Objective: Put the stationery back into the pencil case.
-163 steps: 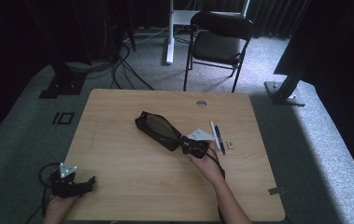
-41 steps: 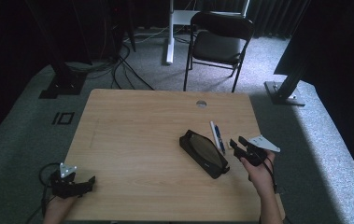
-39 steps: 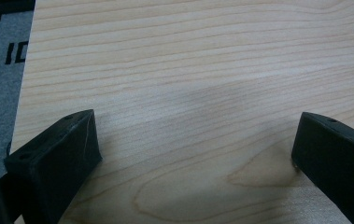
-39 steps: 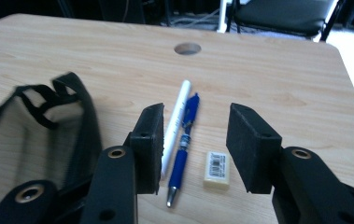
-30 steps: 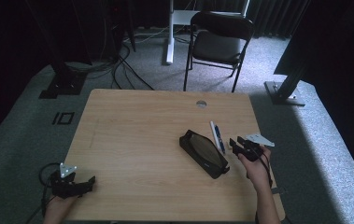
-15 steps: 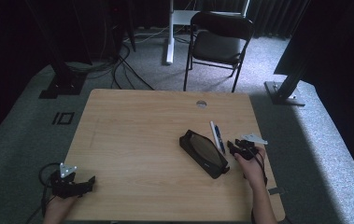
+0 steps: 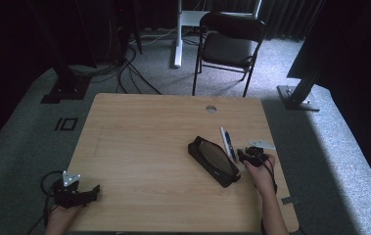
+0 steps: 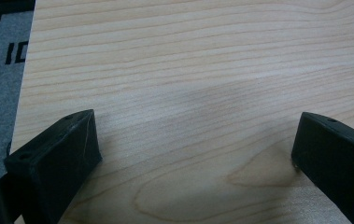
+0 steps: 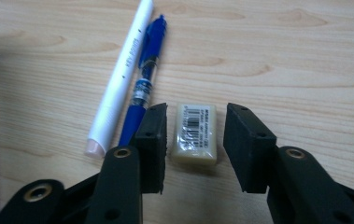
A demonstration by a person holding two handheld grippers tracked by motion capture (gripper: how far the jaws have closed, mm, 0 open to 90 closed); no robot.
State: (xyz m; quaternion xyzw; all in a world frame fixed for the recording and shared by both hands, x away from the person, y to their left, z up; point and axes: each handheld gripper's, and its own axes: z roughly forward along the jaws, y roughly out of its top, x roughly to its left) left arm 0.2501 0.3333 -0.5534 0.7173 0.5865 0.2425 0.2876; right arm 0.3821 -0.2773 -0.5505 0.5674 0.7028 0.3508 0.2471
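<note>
Two black jaws of the right gripper (image 9: 195, 135) stand apart around the eraser (image 9: 195, 133), low centre of frame, not yet pressing; small, light, slightly rubbery; best pinched across its long sides

A pale wooden surface (image 7: 139, 142) is carrying a black case (image 7: 214, 160), a white pen (image 9: 121, 74), a blue pen (image 9: 145, 79) and an eraser (image 9: 195, 133).

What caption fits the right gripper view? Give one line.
Right gripper straddles a small wrapped eraser, jaws apart, beside blue pen and white pen.
</note>
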